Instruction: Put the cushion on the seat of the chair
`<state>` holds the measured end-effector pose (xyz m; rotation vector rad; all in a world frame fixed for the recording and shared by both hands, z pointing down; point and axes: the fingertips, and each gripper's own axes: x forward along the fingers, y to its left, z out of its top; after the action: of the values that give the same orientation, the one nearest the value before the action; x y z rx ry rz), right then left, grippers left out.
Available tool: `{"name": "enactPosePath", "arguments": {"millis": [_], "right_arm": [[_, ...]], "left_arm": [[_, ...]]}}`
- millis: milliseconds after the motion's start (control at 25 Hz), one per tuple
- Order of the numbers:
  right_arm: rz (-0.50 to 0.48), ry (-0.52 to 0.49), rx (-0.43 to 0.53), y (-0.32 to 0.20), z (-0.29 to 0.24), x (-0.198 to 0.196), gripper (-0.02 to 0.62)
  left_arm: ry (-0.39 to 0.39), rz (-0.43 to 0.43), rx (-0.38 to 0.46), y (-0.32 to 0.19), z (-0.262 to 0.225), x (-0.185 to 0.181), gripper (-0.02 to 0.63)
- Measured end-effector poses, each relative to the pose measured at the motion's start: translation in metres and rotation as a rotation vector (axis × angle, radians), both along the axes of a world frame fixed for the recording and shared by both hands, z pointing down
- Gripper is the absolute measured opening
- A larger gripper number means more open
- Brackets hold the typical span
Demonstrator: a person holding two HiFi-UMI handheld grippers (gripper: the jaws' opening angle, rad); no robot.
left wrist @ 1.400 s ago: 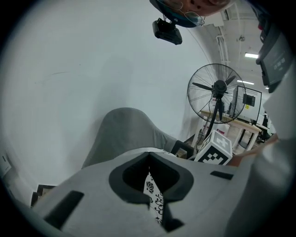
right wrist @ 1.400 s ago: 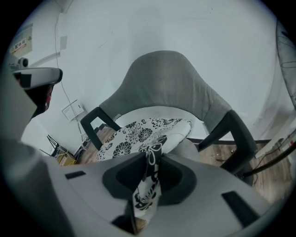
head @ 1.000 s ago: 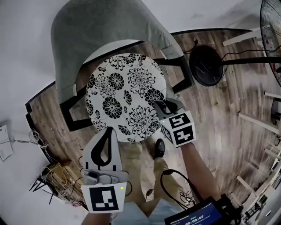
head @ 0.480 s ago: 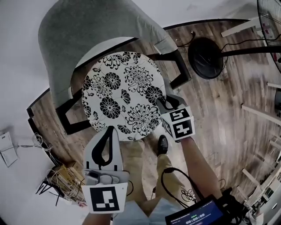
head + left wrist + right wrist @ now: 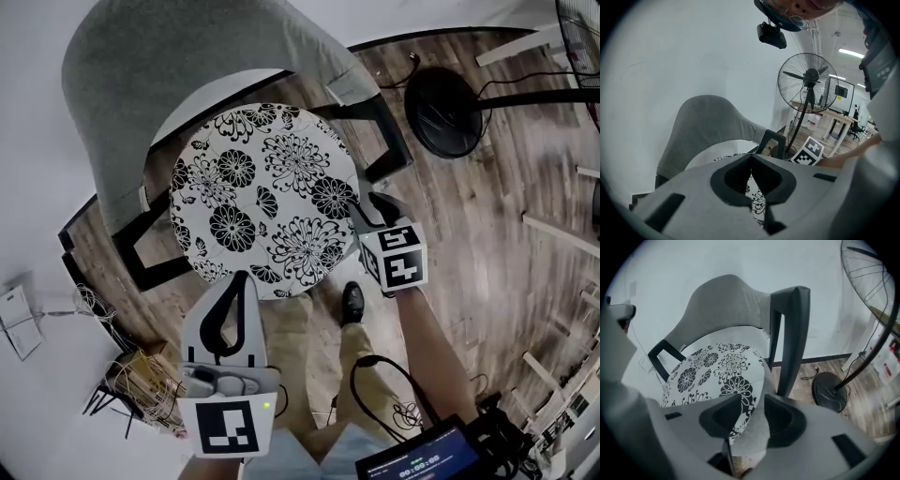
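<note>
A round cushion (image 5: 262,202) with black flowers on white lies over the seat of the grey chair (image 5: 178,75), between its black arms. My left gripper (image 5: 246,278) is at the cushion's near rim, shut on it. In the left gripper view its tips (image 5: 751,159) meet, with floral fabric between the fingers. My right gripper (image 5: 367,208) is at the cushion's right rim. Its jaws are opening. In the right gripper view the cushion (image 5: 717,366) hangs its rim and grey underside between the spread jaws of the right gripper (image 5: 757,411), which are not pressing on it.
A standing fan has its round black base (image 5: 450,112) on the wooden floor right of the chair; its head (image 5: 811,82) shows in the left gripper view. Cables and a box (image 5: 141,375) lie at the left by the white wall. The person's shoe (image 5: 352,302) stands below the cushion.
The right gripper has slid a little to the right at the cushion's rim and its jaws have spread apart. The left gripper has kept its hold on the near rim.
</note>
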<state>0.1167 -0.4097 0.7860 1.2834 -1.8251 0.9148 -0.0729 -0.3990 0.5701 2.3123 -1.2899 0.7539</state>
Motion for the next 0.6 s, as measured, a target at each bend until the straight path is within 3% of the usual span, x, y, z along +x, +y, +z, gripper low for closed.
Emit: {"name": "enactPosePath", "arguments": {"millis": [320,600], "right_arm": [[-0.016,0.005,0.023,-0.003,-0.017,-0.002,0.155],[-0.037,-0.015,0.101,-0.001,-0.083,-0.008,0.150]], "left_arm": [[0.006,-0.010,0.030,-0.001,-0.012,0.002,0.009],[0.008,-0.049,0.109,0.008,-0.055,0.001,0.009]]}}
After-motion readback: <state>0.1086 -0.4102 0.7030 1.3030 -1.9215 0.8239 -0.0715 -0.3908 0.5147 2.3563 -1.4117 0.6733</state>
